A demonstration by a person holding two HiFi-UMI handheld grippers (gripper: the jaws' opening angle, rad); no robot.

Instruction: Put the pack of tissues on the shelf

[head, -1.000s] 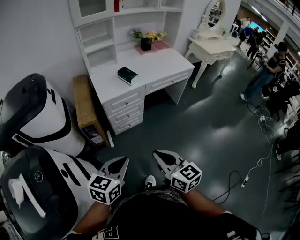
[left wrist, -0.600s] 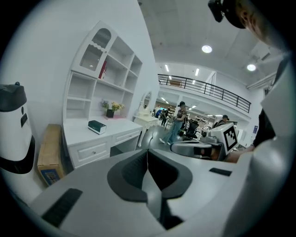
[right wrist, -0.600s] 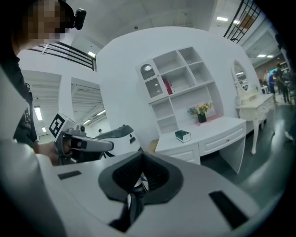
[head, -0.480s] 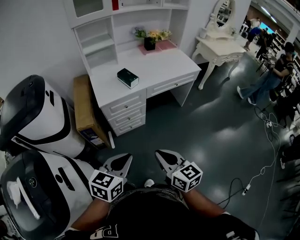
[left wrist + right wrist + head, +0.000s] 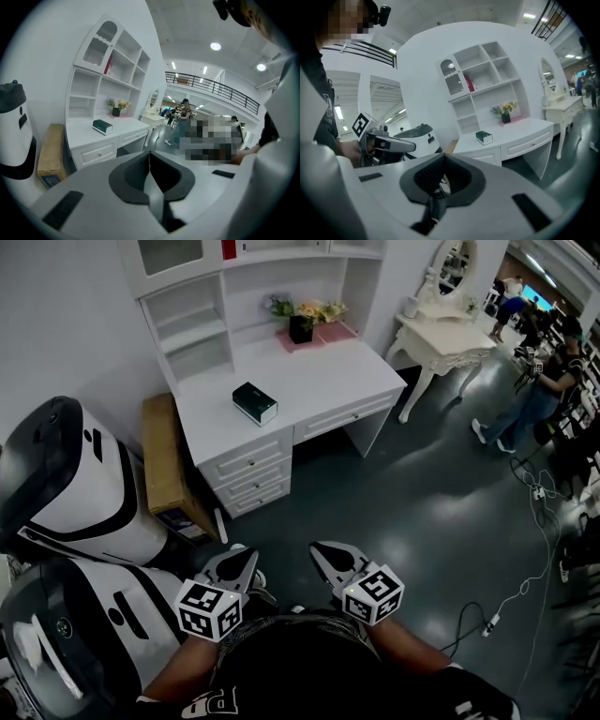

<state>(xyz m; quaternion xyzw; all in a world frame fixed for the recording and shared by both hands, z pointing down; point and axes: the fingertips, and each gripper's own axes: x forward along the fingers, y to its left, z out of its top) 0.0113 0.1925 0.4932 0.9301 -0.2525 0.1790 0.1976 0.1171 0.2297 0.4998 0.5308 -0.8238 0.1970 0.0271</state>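
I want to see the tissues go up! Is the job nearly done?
Not started. The pack of tissues lies on the desk, below the shelf. The left gripper and right gripper are shut, empty, short of the desk. Left: reach it, grip, lift it up.

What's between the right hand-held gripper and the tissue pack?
Head view: only bare floor, then white drawer fronts below the tissue pack.

Dark green tissue pack; white desk.
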